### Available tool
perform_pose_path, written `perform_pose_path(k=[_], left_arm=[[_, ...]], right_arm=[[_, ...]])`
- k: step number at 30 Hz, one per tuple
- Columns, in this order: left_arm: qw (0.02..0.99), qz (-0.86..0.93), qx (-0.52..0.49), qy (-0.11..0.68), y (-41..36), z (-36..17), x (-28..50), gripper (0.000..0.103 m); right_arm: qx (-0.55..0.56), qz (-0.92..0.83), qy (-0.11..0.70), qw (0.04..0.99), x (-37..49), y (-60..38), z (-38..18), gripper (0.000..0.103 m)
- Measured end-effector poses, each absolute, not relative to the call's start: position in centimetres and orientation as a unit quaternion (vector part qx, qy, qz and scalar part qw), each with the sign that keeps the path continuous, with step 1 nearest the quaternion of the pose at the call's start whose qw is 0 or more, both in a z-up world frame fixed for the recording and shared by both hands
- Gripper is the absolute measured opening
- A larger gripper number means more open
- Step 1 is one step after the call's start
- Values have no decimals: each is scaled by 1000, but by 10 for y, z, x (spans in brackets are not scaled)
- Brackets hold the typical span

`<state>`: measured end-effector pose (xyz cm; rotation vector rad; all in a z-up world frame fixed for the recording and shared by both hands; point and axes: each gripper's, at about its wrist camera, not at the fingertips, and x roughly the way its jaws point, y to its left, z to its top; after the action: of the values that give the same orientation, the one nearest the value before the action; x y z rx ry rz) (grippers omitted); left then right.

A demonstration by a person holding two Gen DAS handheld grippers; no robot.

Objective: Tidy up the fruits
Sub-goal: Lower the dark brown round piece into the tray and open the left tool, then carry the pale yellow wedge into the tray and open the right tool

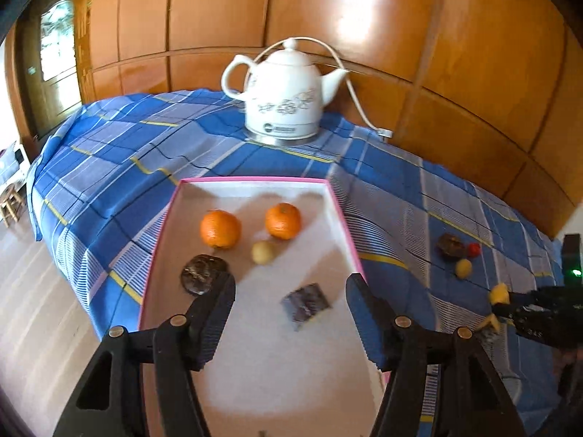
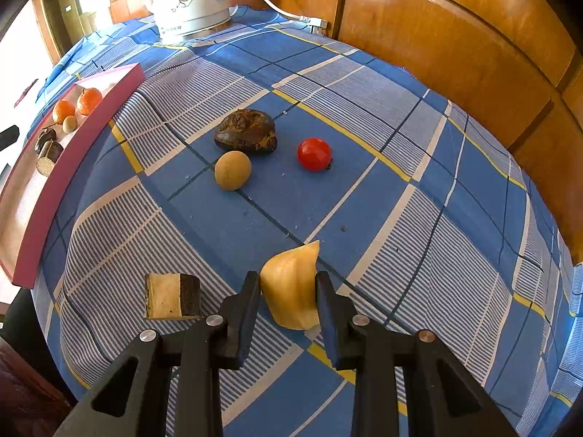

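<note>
Gripping a yellow fruit wedge (image 2: 289, 287), right fingers (image 2: 249, 291) pinch it; left fingers (image 1: 222, 291) spread wide

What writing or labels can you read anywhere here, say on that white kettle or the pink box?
White kettle: a round logo and a line of print low on its body, too blurred to read in either view.
Pink-rimmed box: no writing visible.
Checked tablecloth and wooden wall panels: no text.
Nothing can be quoted.
</note>
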<state>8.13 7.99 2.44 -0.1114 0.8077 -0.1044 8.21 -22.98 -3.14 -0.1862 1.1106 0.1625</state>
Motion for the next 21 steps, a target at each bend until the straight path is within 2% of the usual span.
perform_pose_path(k=[15, 21], left_arm=[[910, -72, -53, 404, 72, 20, 71, 64], [910, -67, -59, 405, 82, 17, 70, 64]], right_arm=[[-80, 69, 526, 844, 83, -229, -31, 31], [-43, 80, 492, 866, 84, -222, 9, 31]])
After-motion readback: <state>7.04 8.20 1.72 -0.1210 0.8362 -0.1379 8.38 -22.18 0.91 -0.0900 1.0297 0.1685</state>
